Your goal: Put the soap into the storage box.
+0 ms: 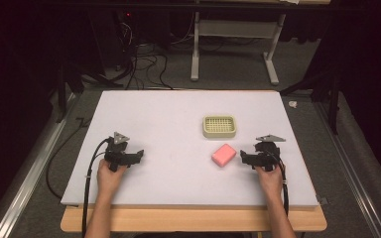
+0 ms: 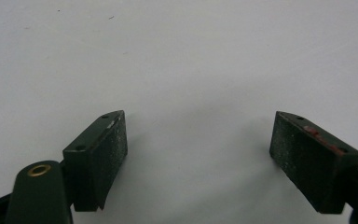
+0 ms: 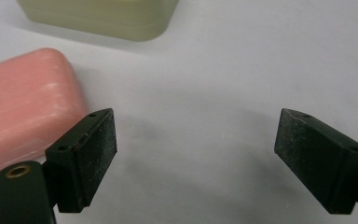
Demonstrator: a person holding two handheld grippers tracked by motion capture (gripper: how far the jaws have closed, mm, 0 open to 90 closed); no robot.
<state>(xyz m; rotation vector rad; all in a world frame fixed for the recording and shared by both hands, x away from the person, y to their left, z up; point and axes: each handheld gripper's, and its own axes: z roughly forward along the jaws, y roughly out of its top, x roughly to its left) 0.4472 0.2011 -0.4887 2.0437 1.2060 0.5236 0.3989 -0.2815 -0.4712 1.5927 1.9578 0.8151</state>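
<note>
A pink bar of soap (image 1: 223, 154) lies flat on the white table mat (image 1: 168, 124), right of centre. Just behind it stands a cream soap dish (image 1: 220, 126) with a slotted top. My right gripper (image 1: 243, 158) rests on the mat close to the soap's right side, jaws wide open and nothing between them. In the right gripper view the soap (image 3: 23, 107) lies beside the left jaw, outside the gap, with the dish (image 3: 102, 16) beyond it. My left gripper (image 1: 138, 154) sits at the mat's left, also open, over bare mat (image 2: 186, 70).
The mat covers a wooden table whose front edge (image 1: 193, 218) shows below it. Cables (image 1: 87, 173) trail from the left gripper off the left side. Beyond the table stand a white frame (image 1: 233, 44) and floor wiring.
</note>
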